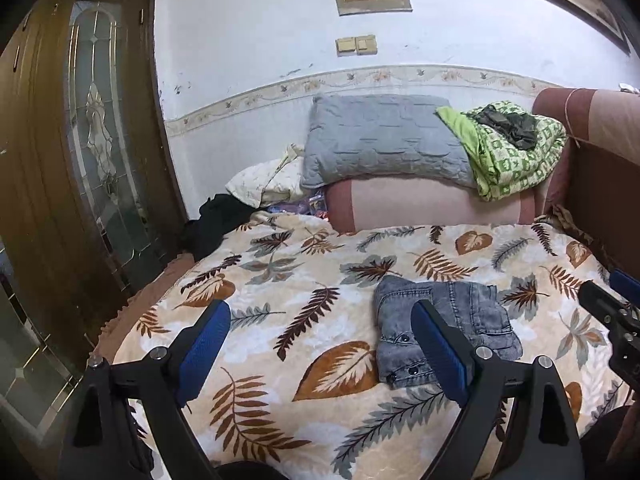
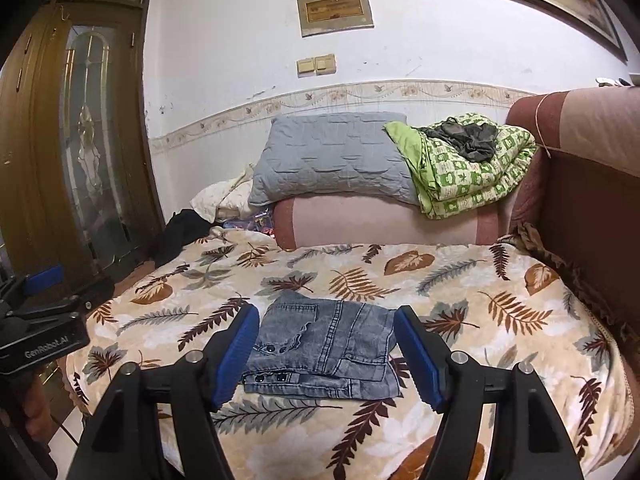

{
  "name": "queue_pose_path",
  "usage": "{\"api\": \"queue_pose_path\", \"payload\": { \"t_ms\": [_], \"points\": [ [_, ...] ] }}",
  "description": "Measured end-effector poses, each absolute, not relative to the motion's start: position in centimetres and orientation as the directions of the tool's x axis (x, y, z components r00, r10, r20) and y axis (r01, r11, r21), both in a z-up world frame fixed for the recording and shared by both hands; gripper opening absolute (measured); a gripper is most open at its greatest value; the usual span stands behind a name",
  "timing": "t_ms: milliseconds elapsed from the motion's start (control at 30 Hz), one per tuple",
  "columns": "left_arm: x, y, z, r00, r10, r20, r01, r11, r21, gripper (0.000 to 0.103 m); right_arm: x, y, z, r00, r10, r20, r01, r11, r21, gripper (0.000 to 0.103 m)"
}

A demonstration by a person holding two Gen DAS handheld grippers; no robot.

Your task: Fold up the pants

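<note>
Grey denim pants (image 1: 460, 320) lie folded into a compact bundle on the leaf-print blanket (image 1: 280, 280); they also show in the right wrist view (image 2: 332, 344). My left gripper (image 1: 320, 344) is open and empty, raised above the bed to the left of the pants. My right gripper (image 2: 326, 352) is open and empty, hovering just in front of the pants, jaws wide on either side. The right gripper shows at the right edge of the left wrist view (image 1: 616, 316), and the left gripper at the left edge of the right wrist view (image 2: 44, 320).
A grey pillow (image 1: 380, 140) and a green patterned quilt (image 1: 516, 148) sit on a pink bolster (image 1: 432, 208) at the back. A dark garment (image 1: 216, 224) lies at the bed's far left. A wooden wardrobe (image 1: 60, 160) stands left; a padded headboard (image 1: 600, 160) stands right.
</note>
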State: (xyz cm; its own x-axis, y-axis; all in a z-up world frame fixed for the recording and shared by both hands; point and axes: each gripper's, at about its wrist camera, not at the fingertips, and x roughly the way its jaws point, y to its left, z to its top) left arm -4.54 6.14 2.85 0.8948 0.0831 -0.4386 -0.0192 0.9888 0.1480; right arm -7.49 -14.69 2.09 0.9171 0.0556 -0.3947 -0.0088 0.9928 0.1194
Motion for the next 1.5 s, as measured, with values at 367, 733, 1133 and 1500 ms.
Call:
{"api": "queue_pose_path", "payload": {
  "t_ms": [367,733,1133,1500],
  "points": [
    [-3.3,5.8,1.6,0.873,0.116,-0.474,-0.035,0.984,0.176,0.092,-7.1,-14.3,1.4,0.905,0.054,-0.422,-0.010,0.994,0.106,0.073],
    [-2.9,6.3,1.3,0.865,0.126,-0.485,-0.048,0.984,0.170,0.092,-6.9,-14.2,1.2,0.904,0.057,-0.425,-0.013,0.994,0.107,0.073],
    [-2.8,6.5,1.1,0.863,0.131,-0.489,-0.057,0.985,0.163,0.092,-6.7,-13.7,1.2,0.901,0.064,-0.430,-0.023,0.995,0.100,0.073],
    [-2.6,6.7,1.2,0.860,0.132,-0.494,-0.064,0.986,0.153,0.092,-6.4,-13.4,1.1,0.896,0.063,-0.439,-0.021,0.995,0.101,0.073]
  ]
}}
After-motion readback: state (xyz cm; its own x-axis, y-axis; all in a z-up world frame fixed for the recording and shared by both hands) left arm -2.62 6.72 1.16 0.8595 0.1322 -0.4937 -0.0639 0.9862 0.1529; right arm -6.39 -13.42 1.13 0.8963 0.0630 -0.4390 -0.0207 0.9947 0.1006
